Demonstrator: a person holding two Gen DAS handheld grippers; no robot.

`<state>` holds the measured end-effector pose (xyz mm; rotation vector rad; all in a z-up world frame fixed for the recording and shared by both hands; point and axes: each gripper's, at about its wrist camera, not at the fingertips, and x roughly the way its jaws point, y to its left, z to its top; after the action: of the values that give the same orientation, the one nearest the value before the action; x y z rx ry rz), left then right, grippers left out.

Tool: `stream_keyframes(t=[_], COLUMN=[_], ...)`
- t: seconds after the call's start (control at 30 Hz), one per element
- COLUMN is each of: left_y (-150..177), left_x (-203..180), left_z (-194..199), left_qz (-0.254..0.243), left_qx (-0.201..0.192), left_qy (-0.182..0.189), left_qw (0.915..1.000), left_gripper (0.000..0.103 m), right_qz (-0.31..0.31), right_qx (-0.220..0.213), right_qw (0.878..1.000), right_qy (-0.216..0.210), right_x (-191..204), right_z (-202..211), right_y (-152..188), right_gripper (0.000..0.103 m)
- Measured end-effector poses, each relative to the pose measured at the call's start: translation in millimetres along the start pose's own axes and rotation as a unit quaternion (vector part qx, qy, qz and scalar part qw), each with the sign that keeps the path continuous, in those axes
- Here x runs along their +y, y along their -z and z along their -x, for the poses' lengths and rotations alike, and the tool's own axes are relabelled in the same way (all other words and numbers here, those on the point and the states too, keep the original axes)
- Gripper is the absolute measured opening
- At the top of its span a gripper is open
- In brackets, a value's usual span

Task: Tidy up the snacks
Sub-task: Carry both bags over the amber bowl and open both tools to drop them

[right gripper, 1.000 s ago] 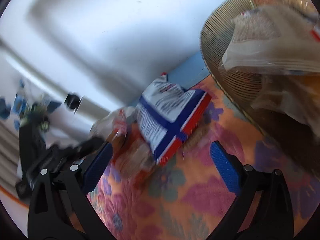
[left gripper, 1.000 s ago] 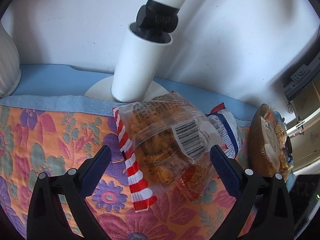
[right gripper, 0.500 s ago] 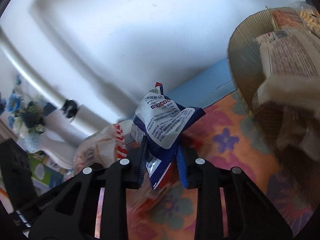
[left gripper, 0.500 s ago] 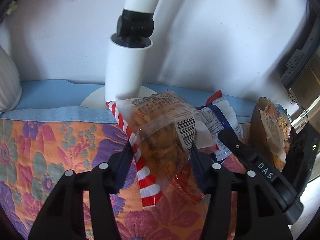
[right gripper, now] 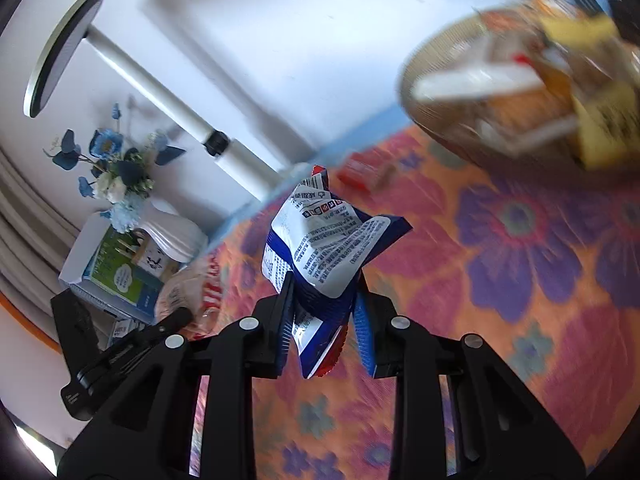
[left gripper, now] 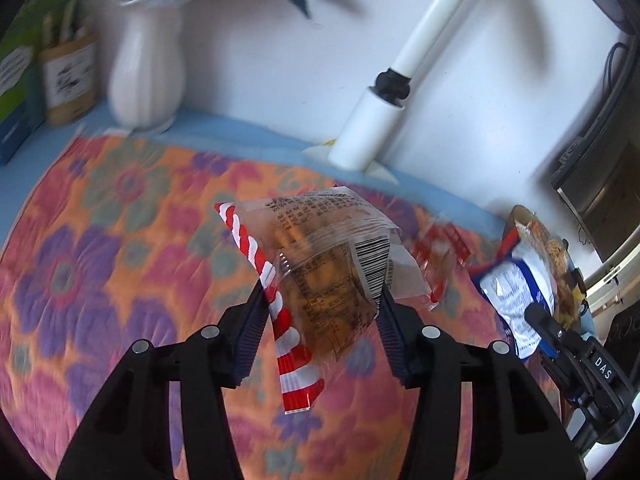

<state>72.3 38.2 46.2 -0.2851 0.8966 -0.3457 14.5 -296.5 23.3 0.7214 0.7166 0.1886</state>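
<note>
My left gripper [left gripper: 322,296] is shut on a clear snack bag [left gripper: 320,256] with a red-and-white striped edge, held up off the floral cloth [left gripper: 120,240]. My right gripper [right gripper: 324,292] is shut on a blue-and-white snack bag [right gripper: 332,240], also lifted; the left wrist view shows that bag [left gripper: 516,292] at the right. A small red packet [left gripper: 440,248] [right gripper: 364,172] lies on the cloth between them. A woven basket [right gripper: 432,120] filled with several snack packs stands at the upper right of the right wrist view, blurred. The basket [left gripper: 524,220] also sits at the cloth's right end in the left wrist view.
A white lamp post [left gripper: 372,128] rises from its base at the back wall. A white vase of blue flowers [left gripper: 148,68] and a green box [right gripper: 116,276] stand at the far left. A dark appliance [left gripper: 600,184] sits beyond the basket.
Both grippers went from wide open to shut, each on its bag, then pulled back and lifted them apart. The small red packet that lay under the bags now shows.
</note>
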Motion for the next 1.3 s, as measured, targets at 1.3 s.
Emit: stream_keyframes(t=[1.3], left_y=[-3], left_x=[-131], left_z=[27], left_qz=[-0.097], left_qx=[-0.042], left_qy=[0.04], left_qw=[0.9936], left_gripper=[0.051], right_qz=[0.008], right_qx=[-0.119], right_qw=[0.991], right_qy=[-0.062], right_x=[-14], right_z=[119], right_y=[-126], right_gripper=[0.028])
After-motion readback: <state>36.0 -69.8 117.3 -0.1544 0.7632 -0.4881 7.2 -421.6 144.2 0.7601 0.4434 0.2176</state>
